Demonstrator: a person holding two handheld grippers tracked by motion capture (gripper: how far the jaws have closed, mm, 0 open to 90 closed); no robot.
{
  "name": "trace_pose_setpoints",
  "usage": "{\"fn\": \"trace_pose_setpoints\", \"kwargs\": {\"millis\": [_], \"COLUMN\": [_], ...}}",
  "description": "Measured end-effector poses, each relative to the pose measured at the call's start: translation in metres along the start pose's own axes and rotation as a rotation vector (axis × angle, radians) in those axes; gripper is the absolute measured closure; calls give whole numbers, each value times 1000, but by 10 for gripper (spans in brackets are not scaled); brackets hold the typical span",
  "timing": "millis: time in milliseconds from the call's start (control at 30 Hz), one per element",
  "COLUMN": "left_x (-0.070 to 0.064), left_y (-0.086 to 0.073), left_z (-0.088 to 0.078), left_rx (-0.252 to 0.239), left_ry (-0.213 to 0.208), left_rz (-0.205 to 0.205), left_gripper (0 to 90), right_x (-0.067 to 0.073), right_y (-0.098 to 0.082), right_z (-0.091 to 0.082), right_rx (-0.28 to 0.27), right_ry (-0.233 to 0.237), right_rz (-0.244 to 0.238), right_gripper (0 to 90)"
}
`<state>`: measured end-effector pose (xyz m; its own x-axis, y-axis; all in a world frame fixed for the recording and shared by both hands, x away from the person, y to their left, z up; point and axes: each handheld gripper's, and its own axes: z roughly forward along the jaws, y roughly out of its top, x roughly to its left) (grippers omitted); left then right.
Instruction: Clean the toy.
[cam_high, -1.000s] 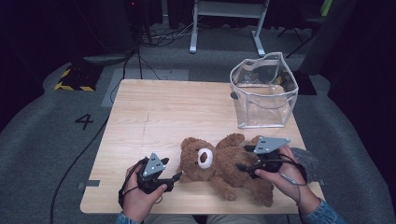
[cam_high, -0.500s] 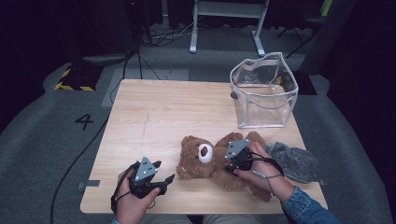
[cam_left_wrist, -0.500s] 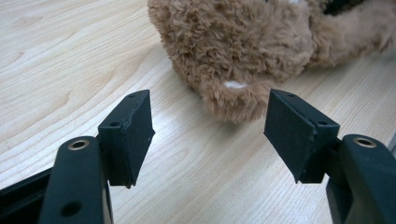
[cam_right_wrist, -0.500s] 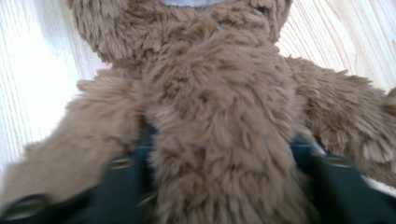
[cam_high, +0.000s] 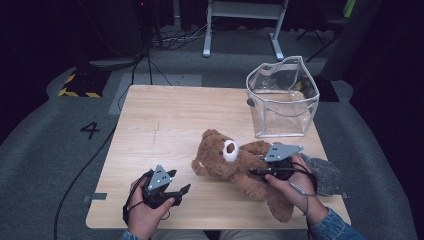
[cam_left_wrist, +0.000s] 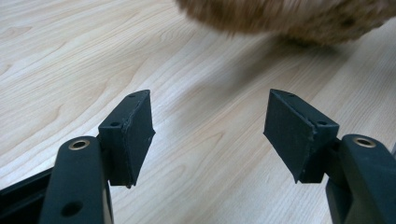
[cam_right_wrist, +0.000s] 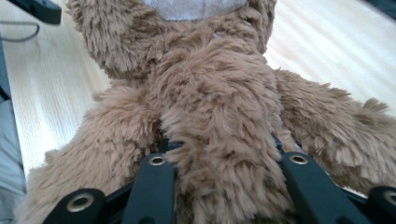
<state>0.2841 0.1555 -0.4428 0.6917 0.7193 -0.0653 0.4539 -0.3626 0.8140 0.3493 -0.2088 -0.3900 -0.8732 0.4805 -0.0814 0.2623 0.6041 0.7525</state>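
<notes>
While gripped, teddy bear (cam_right_wrist: 215, 93) between right tongs (cam_right_wrist: 224, 154)

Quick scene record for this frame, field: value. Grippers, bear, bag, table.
surface: wooden table
main object: brown teddy bear, lying on the table, head toward the left gripper
right gripper: jaws have just been closing, now shut on the bear's torso, fur bulging between the pads
left gripper: open, nothing between the jaws, apart from the bear at the near table edge
container: clear plastic bag, upright at the far right corner, top open
other: grey cloth at the right edge, beside the bear
</notes>
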Motion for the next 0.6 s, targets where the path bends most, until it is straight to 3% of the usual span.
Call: {"fn": "trace_pose_setpoints", "kwargs": {"millis": [200, 433, 600], "left_x": [3, 4, 1], "left_y": [4, 9, 16], "left_z": [10, 21, 29], "left_rx": [7, 8, 9], "left_ry": [-28, -57, -77], "left_rz": [2, 19, 31], "left_gripper": [328, 328, 328], "right_x": [-4, -8, -13], "right_y": [-13, -34, -53], "right_z": [-41, -86, -109], "right_rx": [-70, -106, -132], "right_ry": [-46, -125, -175], "right_rz": [71, 175, 243], "right_gripper": [670, 658, 652]}}
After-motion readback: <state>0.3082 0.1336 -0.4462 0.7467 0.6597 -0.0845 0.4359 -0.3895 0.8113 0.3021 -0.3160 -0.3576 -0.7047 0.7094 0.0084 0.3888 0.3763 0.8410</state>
